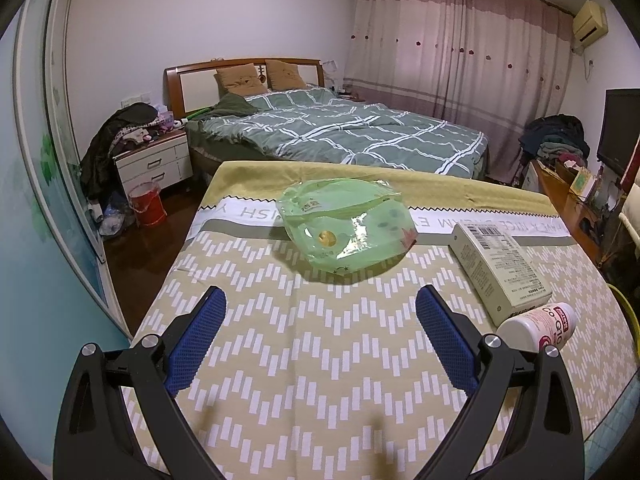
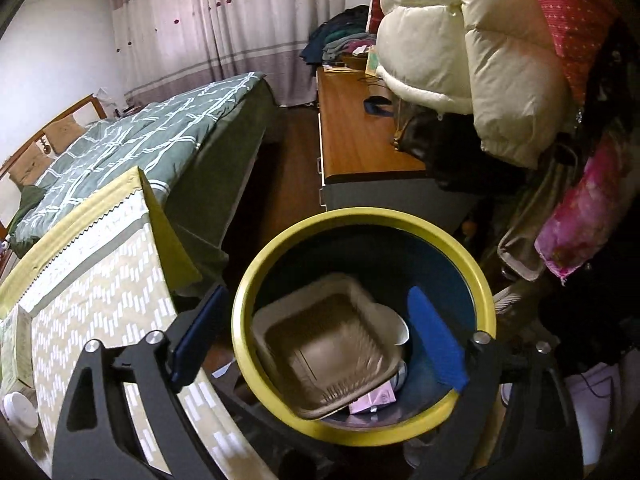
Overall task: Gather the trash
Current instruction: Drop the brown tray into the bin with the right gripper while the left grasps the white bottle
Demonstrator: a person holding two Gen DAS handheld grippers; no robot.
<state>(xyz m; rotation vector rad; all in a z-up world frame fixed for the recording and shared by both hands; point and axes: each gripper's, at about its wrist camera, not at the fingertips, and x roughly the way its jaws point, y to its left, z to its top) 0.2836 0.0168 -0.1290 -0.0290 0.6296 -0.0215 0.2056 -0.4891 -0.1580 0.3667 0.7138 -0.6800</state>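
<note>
A crumpled green plastic bag (image 1: 346, 228) lies on the patterned tablecloth (image 1: 304, 344), just beyond my left gripper (image 1: 322, 300), which stands open and empty above the cloth. To the right lie a pale green box (image 1: 500, 264) and a white bottle (image 1: 536, 326) on its side. My right gripper (image 2: 316, 294) is open over a bin with a yellow rim (image 2: 360, 216). A brown square tray (image 2: 328, 344), blurred, sits inside the bin between the fingers and touches neither pad. A pink packet (image 2: 376, 398) and a white scrap lie under it.
The bin stands off the table's right edge (image 2: 160, 264). Behind it are a wooden desk (image 2: 356, 136) and a hanging cream puffer jacket (image 2: 460, 40). A bed (image 1: 340, 128) lies beyond the table, with a bedside cabinet (image 1: 156, 164) and a red bucket (image 1: 146, 204) to the left.
</note>
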